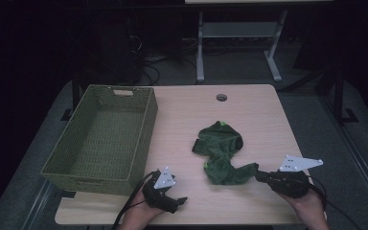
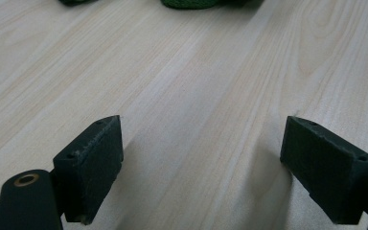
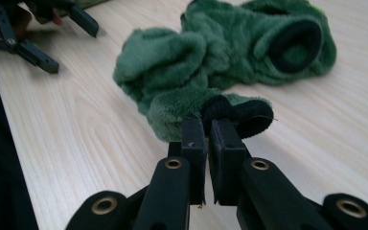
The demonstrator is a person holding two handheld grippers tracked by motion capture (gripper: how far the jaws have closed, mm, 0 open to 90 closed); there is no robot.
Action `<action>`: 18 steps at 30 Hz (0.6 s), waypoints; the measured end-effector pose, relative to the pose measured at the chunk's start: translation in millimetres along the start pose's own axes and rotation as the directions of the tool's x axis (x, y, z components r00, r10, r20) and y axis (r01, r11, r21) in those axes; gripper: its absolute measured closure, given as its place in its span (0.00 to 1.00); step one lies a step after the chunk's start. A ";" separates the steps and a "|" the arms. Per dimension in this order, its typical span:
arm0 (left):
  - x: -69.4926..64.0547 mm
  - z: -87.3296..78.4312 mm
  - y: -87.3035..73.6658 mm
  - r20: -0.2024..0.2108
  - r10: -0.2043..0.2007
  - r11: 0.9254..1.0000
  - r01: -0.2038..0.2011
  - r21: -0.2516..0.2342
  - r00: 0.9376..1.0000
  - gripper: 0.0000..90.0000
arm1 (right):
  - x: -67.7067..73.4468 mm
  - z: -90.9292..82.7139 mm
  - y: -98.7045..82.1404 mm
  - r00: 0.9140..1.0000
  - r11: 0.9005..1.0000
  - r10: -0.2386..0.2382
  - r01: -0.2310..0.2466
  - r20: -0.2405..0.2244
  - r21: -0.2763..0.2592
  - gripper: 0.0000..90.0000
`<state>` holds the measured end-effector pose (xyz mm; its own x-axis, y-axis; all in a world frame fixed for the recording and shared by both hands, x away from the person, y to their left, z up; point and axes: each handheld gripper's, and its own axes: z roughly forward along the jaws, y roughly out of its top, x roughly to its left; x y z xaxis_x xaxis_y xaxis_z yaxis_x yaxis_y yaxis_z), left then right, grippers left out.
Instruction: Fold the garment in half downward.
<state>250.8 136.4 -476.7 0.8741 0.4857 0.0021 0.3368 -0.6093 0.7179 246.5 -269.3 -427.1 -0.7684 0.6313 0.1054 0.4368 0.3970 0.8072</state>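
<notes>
Basket: a woven green basket [image 1: 100, 139] stands along the table's left edge, long side running front to back, nothing visible inside; it looks like the likely place for the garment.

Left gripper: the left gripper [image 1: 179, 201] sits at the table's front edge, just right of the basket's near right corner. In the left gripper view its jaws stand wide apart over bare wood [image 2: 196, 96], with nothing between them.

Garment: a green fleece garment [image 1: 222, 153] lies crumpled on the table, right of centre and toward the front edge, well apart from the basket. It has black ribbed cuffs, one showing as a round opening [image 3: 294, 45] at the far end.

Handling: judged soft, light and limp. It should sag and trail from any single hold, and the pile is plush rather than slippery. Nothing fragile about it.

Right gripper: the right gripper [image 1: 260, 175] lies near the front right corner, jaws pinched nearly together on the garment's near black cuff [image 3: 239, 112].

Where to hold: the cuff is a firm, doubled edge and a sound grip point. A second hold on the bunched middle [image 3: 163, 57] would keep the rest from dragging.
</notes>
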 end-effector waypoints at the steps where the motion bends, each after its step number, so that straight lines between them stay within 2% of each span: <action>1: 0.0 0.0 0.0 0.000 0.000 1.000 0.000 0.000 1.000 0.15 | 0.4 0.6 2.2 1.000 1.000 -0.002 0.002 -0.003 -0.003 0.95; 8: 0.0 0.0 0.0 0.000 0.000 1.000 0.000 0.000 1.000 0.15 | 4.4 5.1 18.9 0.999 0.999 -0.045 0.044 -0.028 -0.026 0.95; 9: 0.0 0.0 0.0 0.000 0.000 1.000 0.000 0.000 1.000 0.15 | 5.9 7.0 23.3 0.997 0.998 -0.063 0.062 -0.033 -0.028 0.95; 18: -0.2 0.2 0.0 -0.001 -0.003 1.000 0.003 -0.003 1.000 0.15 | 13.8 17.7 41.0 0.989 0.992 -0.122 0.120 -0.078 -0.035 0.94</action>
<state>250.7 136.2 -476.9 0.8729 0.4879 0.0005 0.3384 -0.6062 0.7197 262.2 -232.5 -402.9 -0.8503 0.5238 0.0511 0.3250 0.4463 0.8338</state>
